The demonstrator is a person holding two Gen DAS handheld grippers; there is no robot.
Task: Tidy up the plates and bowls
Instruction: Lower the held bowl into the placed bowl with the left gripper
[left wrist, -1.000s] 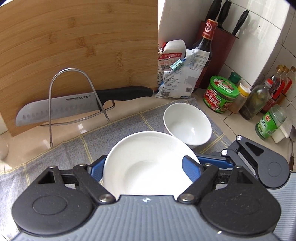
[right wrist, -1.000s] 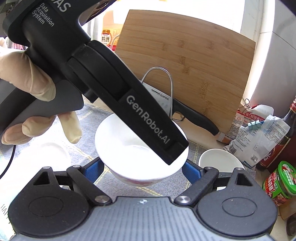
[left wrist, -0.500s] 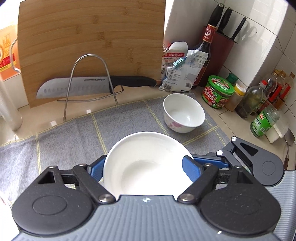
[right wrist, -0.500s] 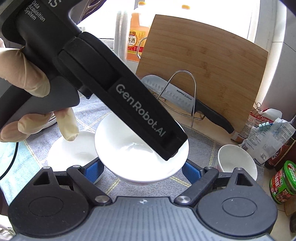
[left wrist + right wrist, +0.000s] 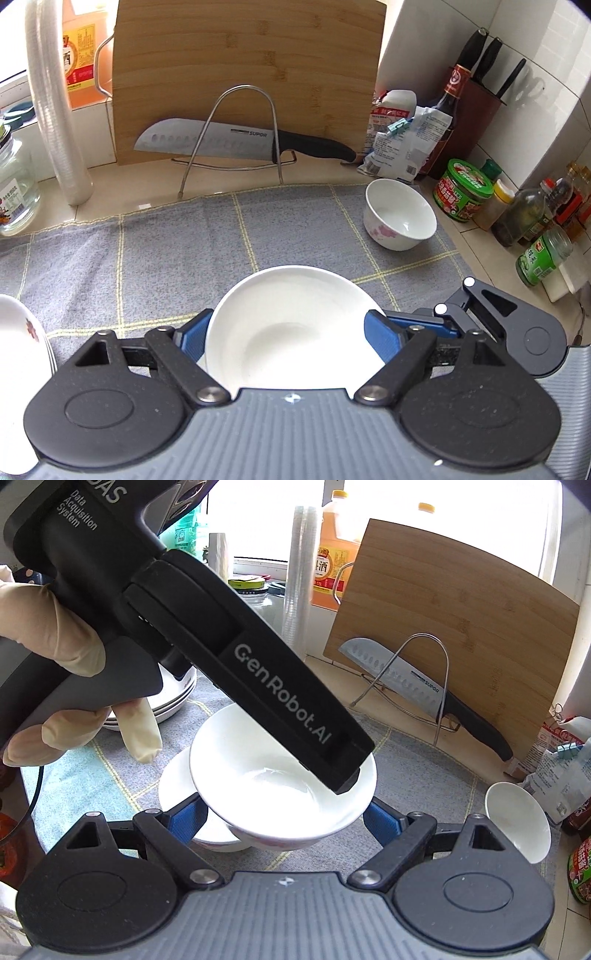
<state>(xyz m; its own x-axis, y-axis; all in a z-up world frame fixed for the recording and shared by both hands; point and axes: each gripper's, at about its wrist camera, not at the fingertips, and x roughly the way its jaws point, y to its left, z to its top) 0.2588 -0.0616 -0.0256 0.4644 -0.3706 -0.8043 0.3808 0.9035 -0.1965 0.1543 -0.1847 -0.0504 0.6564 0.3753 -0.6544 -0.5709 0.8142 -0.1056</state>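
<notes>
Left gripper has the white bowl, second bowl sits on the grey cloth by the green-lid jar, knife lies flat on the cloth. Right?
Not the knife: in the left wrist view it rests in the wire rack against the cutting board, off the grey cloth. The rest stands.

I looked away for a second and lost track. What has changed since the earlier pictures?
The left gripper has carried the white bowl it holds leftward across the grey cloth, now over another bowl beside the stacked plates. The right gripper followed without gripping. The small bowl, knife and cutting board stayed put.
</notes>
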